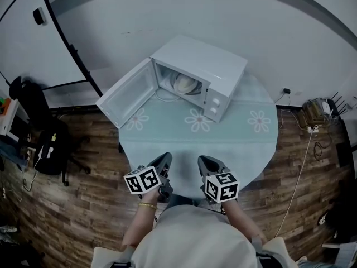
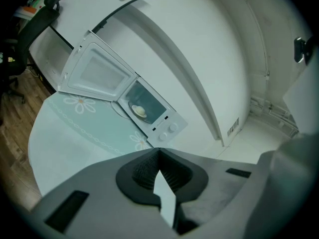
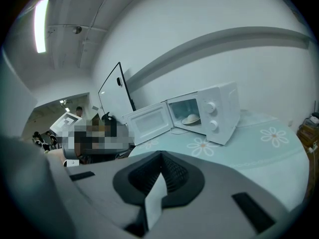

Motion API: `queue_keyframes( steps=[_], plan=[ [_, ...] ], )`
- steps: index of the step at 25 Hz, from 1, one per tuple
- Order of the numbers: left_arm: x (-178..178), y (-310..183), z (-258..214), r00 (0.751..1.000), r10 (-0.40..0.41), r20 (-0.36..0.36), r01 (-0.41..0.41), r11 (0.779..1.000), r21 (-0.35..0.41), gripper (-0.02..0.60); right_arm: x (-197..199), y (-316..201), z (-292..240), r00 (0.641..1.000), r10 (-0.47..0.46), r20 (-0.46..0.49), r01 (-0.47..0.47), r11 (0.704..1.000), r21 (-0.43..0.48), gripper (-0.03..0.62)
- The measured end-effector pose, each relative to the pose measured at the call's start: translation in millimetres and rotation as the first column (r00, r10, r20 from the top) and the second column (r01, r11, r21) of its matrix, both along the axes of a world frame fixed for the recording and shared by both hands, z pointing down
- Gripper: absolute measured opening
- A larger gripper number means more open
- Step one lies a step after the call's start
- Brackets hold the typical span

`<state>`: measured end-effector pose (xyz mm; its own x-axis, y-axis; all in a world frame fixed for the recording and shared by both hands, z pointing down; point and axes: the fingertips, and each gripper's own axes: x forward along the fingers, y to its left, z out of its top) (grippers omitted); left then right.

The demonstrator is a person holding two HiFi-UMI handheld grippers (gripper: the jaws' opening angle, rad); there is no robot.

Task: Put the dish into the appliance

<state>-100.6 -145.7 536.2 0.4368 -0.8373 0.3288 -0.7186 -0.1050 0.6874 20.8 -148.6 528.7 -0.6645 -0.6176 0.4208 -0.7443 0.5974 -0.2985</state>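
Closest to the person, the left gripper [image 1: 165, 159] and the right gripper [image 1: 204, 161] hang side by side over the near edge of the round desk [image 1: 167, 138]. The two gripper views show that both are clenched tight, with the jaws pressed together and nothing between them. The desk has a pale cloth with flowers on it, and the part in front of the grippers is bare. Farther back on the desk sits the white microwave [image 1: 223, 66]. Its door [image 1: 125, 96] stands wide open and swings out to the left, past the rim of the desk. The dish [image 1: 185, 84] is inside the microwave, well away from both grippers, so the putting-in part looks done and only the door seems left to close. That is where things could go wrong. A clenched gripper can only push, so a hard shove on the door could slide the whole microwave back across the smooth cloth. A fast slam could shake the dish inside. I cannot tell how close the dish is to the front, so if it pokes out the door could hit it. The door also hangs out over the floor [image 1: 83, 205], where an arm could bump it. Behind it all is the plain white wall [image 1: 167, 15].
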Motion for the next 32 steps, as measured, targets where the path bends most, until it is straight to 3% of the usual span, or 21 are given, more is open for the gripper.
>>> queue_keyframes(
  steps=[32],
  plan=[
    [7, 10, -8, 0.999, 0.016, -0.033, -0.016, 1.0, 0.018, 0.012, -7, 8, -8, 1.0, -0.011, 0.0, 0.011, 0.999, 0.036, 0.006]
  ],
)
